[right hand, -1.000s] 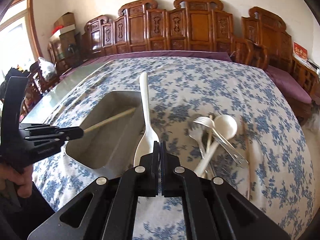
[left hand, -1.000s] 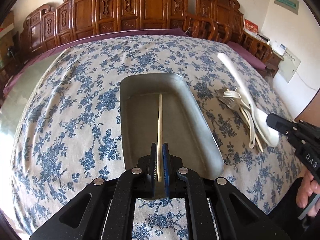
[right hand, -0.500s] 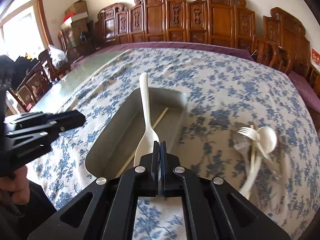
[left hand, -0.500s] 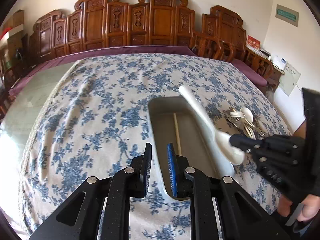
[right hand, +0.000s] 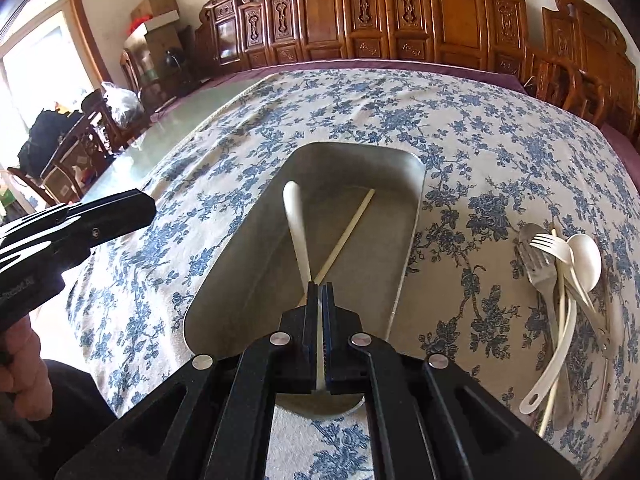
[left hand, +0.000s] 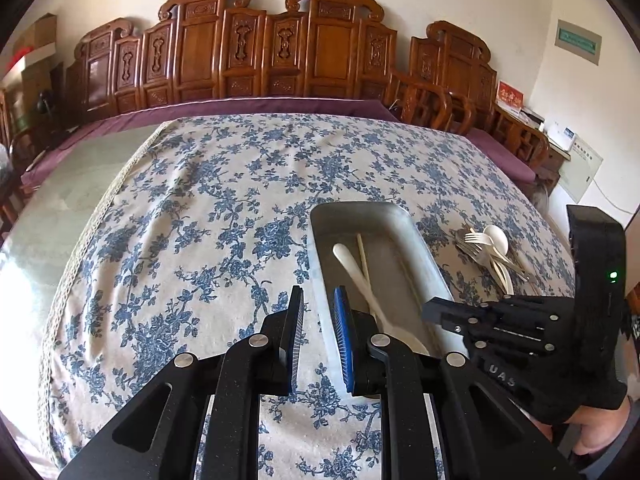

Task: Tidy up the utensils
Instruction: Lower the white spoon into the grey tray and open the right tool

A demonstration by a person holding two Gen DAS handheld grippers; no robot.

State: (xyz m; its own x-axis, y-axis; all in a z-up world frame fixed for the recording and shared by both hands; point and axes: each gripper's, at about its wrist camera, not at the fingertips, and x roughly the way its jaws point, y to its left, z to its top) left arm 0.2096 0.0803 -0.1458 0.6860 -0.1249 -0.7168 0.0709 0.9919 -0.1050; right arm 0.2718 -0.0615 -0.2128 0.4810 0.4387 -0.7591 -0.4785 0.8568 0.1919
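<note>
The right gripper (right hand: 319, 292) points down into the metal tray (right hand: 416, 216) and its two jaws are clenched on the bowl end of a white spoon (right hand: 298, 236). The long handle of the spoon runs away from the jaws, over the tray floor. In the left wrist view this same gripper (left hand: 434, 312) comes in from the right side, above the near end of the tray (left hand: 424, 240), and a bit of the person's hand (left hand: 596, 436) shows under it.

The left gripper (left hand: 318, 308) hangs over the flowered tablecloth (left hand: 180, 220), just beside the left wall of the tray. Its jaws have just been opening; they now stand apart and hold nothing, only cloth and tray edge show between them. In the right wrist view it (right hand: 150, 210) is at the left edge, with fingers (right hand: 22, 364) of the person below.

One wooden chopstick (right hand: 348, 236) lies slanted on the tray floor and the spoon handle crosses it.

Only the right wrist view shows the remaining pile of utensils (right hand: 564, 292) clearly: a white fork, a white spoon, a metal fork and thin sticks, lying together on the cloth to the right of the tray. In the left wrist view this pile (left hand: 494, 256) is small and far.
</note>
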